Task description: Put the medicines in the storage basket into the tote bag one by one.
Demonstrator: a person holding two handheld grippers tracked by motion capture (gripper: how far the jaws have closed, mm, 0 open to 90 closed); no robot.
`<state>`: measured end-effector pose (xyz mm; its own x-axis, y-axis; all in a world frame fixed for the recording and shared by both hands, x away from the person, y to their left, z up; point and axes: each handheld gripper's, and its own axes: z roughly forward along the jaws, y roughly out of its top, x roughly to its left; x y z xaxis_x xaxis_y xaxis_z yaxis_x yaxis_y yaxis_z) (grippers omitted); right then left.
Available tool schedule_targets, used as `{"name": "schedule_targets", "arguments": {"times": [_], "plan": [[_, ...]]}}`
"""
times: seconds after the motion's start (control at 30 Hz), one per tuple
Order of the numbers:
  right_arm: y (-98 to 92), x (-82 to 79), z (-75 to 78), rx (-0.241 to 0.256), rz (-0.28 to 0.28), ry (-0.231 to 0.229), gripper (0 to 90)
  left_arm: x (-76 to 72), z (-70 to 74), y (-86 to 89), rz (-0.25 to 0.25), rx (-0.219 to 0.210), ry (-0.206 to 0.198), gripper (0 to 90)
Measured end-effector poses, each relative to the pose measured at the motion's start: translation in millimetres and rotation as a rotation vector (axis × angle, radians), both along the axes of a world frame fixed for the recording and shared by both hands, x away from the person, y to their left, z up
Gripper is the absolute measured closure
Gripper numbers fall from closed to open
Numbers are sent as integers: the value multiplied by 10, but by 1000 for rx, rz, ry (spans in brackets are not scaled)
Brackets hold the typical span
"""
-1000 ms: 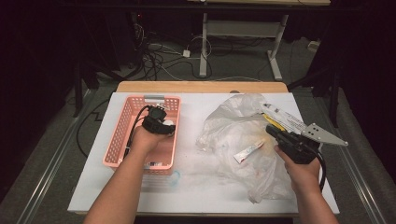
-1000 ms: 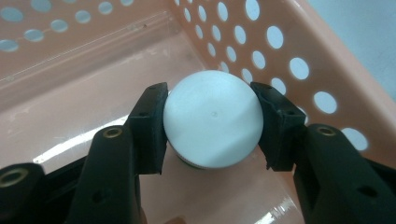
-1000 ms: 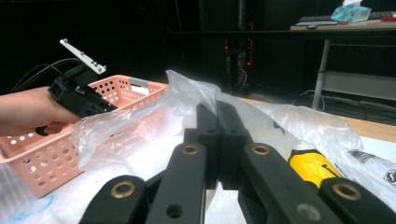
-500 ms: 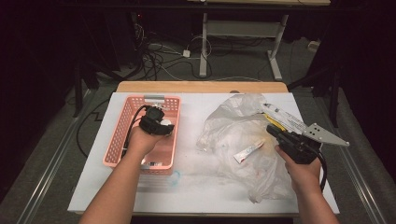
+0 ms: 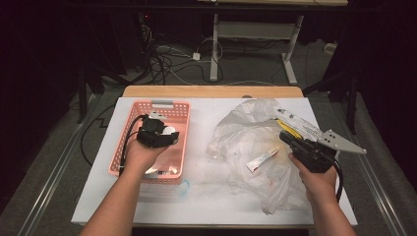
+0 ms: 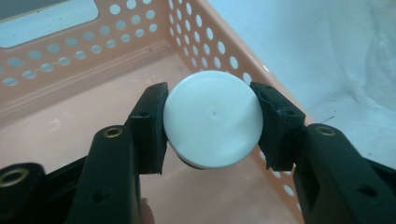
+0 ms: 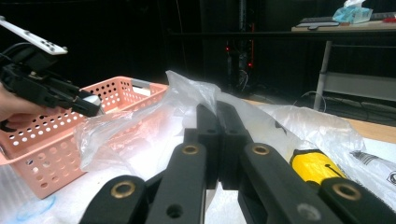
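From above, the left gripper (image 5: pixel 158 132) sits in the left half of the frame, held over the pink perforated basket (image 5: pixel 129 146) that stands on the white table (image 5: pixel 206 196). In the left gripper view its two black jaws are clamped on a round white cap (image 6: pixel 212 119), one pad pressed to each side, with the basket's floor and holed walls behind it at the centre of the frame. Whether the cap touches the basket floor I cannot tell. A small flat item lies at the near end of the basket (image 5: pixel 160 172), too small to make out. Right of centre in the high view, a crumpled clear plastic bag (image 5: pixel 246 125) is spread on the table, and a small white tube (image 5: pixel 261 159) with a red end lies on it. The right gripper (image 5: pixel 290 140) is at the bag's right edge; in the right gripper view its jaws stand pressed together with nothing visible between them, the bag just beyond their tips. A yellow object (image 7: pixel 315 165) lies at lower right of that view, beside the jaws.
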<state>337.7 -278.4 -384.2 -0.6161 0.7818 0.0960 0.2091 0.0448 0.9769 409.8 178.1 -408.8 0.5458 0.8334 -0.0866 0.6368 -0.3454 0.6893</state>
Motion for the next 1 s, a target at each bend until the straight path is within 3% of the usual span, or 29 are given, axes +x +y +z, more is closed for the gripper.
{"name": "schedule_targets", "arguments": {"times": [0.6,0.83,1.0], "plan": [[4,-6,-5,-6,0,3,900,-468,73,147,1,-87,-111,486],[18,-11,-5,-7,2,3,900,-582,34,121,0,-108,-136,486],[25,-18,-6,-13,4,2,900,-658,26,83,-24,-92,-149,486]]}}
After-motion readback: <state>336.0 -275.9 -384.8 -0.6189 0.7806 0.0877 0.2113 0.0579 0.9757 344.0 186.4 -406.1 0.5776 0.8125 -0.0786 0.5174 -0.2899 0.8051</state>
